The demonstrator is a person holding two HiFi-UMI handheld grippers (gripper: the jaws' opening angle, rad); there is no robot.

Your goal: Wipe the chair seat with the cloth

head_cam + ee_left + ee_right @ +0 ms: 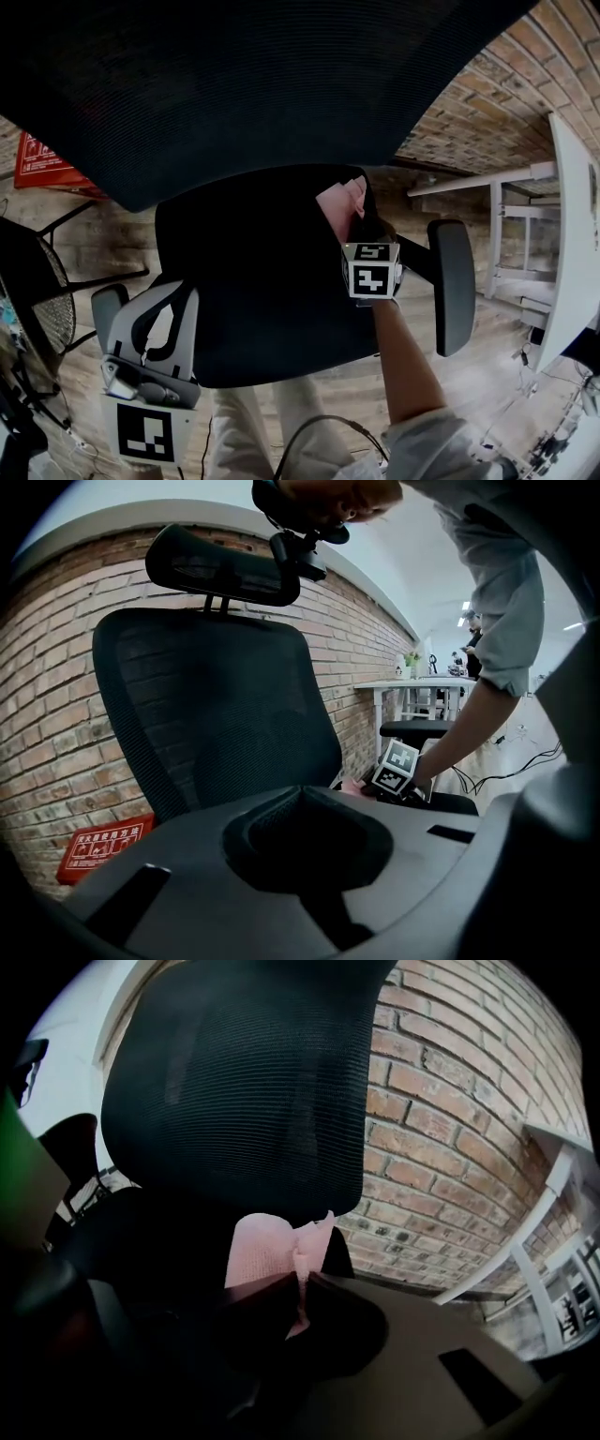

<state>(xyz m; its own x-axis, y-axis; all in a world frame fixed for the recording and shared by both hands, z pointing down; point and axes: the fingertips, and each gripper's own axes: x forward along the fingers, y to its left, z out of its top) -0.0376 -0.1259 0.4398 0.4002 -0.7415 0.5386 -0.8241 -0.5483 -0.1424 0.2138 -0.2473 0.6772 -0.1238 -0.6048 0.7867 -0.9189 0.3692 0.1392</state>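
Note:
A black office chair fills the head view, with its seat [262, 272] below the mesh backrest [253, 84]. My right gripper [352, 225] is shut on a pink cloth [341, 201] and presses it onto the seat's right rear, near the backrest. In the right gripper view the cloth [262, 1246] bulges out from between the closed jaws of that gripper [302, 1283]. My left gripper [178, 289] is at the seat's left edge by the left armrest [107, 306]; its jaws look shut and hold nothing. From the left gripper [302, 794] the cloth [352, 786] shows only as a small pink patch.
The right armrest [452, 281] stands just right of the right gripper. A white desk [572, 244] is at the far right, and another dark chair [37, 281] at the left. A red sign [42, 159] leans on the brick wall. Cables lie on the floor.

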